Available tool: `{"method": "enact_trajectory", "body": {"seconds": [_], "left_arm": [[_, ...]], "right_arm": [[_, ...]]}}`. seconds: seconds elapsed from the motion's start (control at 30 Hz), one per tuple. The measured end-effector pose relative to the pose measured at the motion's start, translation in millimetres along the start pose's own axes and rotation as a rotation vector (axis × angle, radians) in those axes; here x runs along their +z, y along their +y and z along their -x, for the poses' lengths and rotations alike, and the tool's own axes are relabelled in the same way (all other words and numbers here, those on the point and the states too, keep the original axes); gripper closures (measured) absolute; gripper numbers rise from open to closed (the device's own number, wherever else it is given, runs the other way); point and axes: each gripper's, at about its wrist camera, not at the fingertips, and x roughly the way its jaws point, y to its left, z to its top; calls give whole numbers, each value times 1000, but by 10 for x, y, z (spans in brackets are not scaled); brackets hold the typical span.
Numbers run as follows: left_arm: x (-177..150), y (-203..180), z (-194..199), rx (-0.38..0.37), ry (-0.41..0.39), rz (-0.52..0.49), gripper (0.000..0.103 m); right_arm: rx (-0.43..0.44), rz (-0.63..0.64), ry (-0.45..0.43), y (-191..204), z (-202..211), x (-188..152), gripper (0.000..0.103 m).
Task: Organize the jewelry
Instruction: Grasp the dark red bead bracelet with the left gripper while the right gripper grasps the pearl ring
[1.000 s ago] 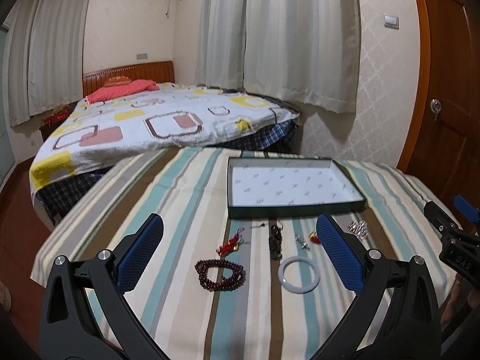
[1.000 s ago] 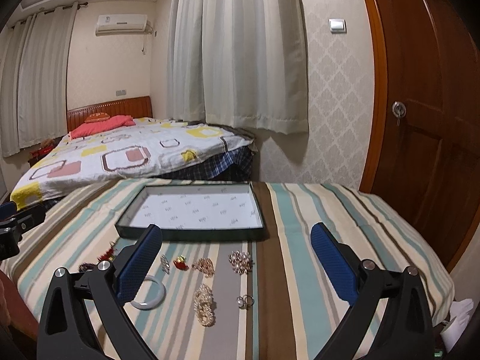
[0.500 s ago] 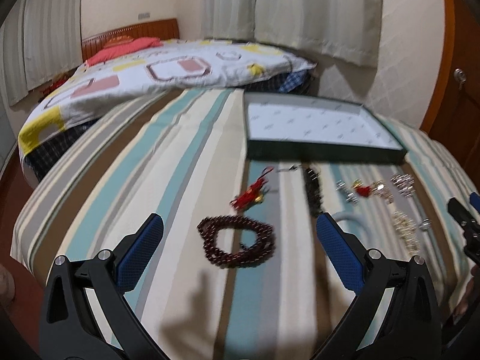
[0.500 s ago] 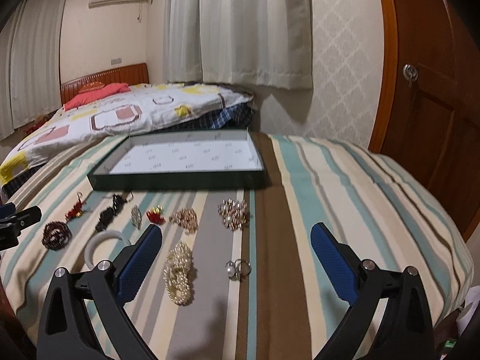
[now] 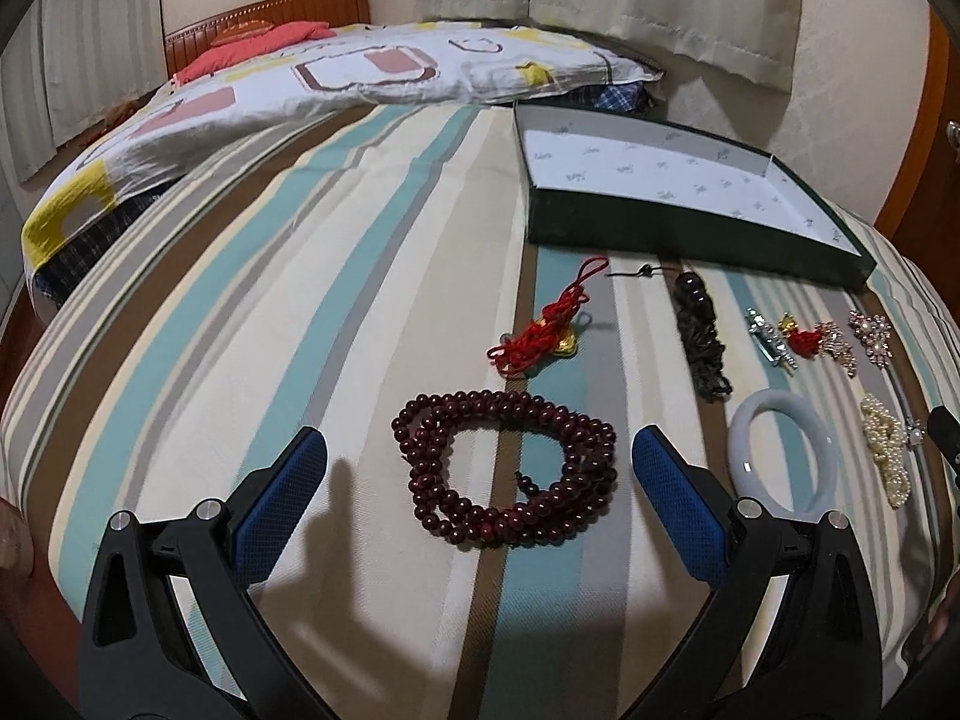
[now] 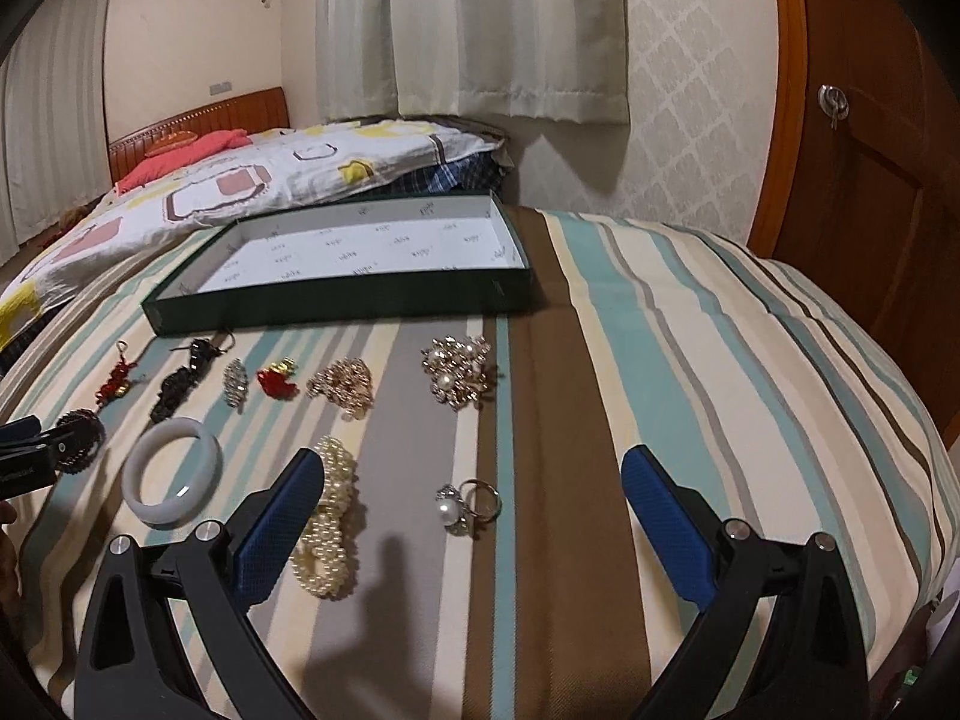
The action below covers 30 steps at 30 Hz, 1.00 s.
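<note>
Now that it has dropped closer, the left tool [image 5: 480, 468] brackets the red beads [image 5: 510, 471].

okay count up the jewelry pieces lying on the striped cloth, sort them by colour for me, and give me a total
Dark red: 1, bead string
Bright red: 2, knotted charm, small charm
Black: 1, braided piece
White: 1, bangle
Silver: 2, clip, pearl ring
Gold-toned: 2, brooches
Cream: 1, pearl bracelet
Total: 10
</note>
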Motion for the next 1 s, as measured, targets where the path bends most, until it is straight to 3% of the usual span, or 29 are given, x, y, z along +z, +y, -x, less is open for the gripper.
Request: {"method": "enact_trajectory", "body": {"seconds": [0.37,0.47,0.5,0.53,0.7,1.0], "left_arm": [[-25,-9,-70,24,-7,-6,10],[-30,0,-64,23,-10,-4,11],[-29,-1,-66,23,-11,-5,11],[-34,-5,-64,23,-14,-6,12],[-56,-27,-40,20,-24,-13,18],[-81,-80,8,-1,-49,-34,42]], "right_arm": [[27,-43,10,-82,-88,-52,8],[32,-33,6,-79,-100,-78,22],[31,-30,12,-81,-115,-78,36],[31,-28,24,-80,-137,-88,42],[35,-28,30,-78,-151,-119,44],[60,-11,49,-57,-178,-179,69]]}}
